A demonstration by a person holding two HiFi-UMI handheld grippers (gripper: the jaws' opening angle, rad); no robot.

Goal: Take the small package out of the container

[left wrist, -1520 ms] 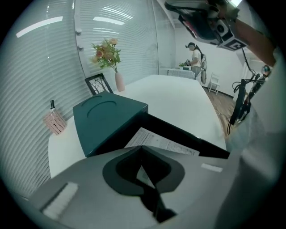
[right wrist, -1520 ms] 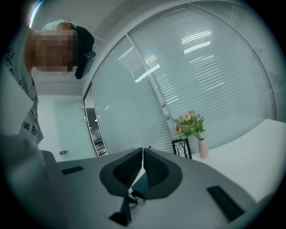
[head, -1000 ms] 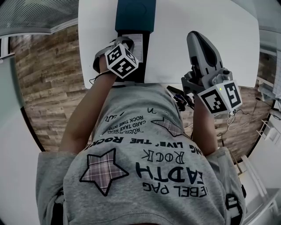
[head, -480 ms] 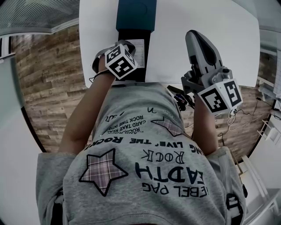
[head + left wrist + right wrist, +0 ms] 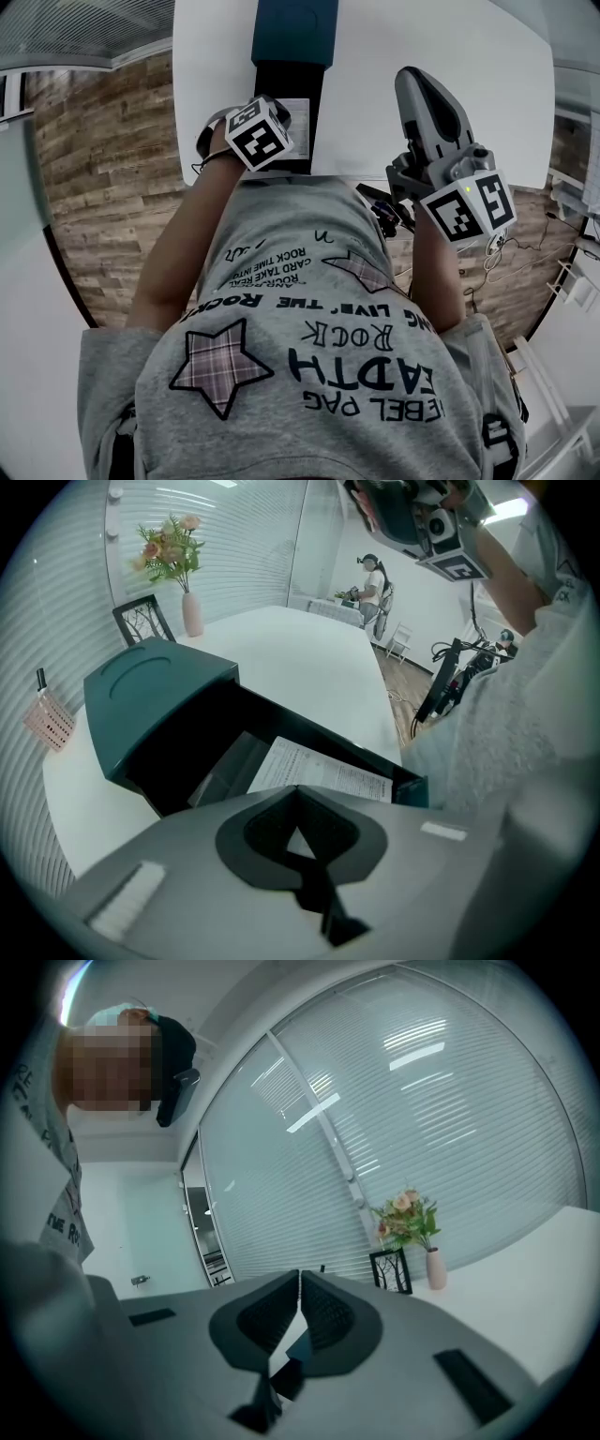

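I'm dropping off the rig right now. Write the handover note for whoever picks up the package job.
Left gripper: jaws shut, empty, angled down over the open container.
Right gripper: jaws shut, empty, held roughly level over the table, off to the side of the container.
Things: the teal container lies open on the white table; the small package, white printed label up, lies inside it.
Done: nothing lifted yet.
Left: open the left jaws, grip the package, bring it out, probably onto the table.
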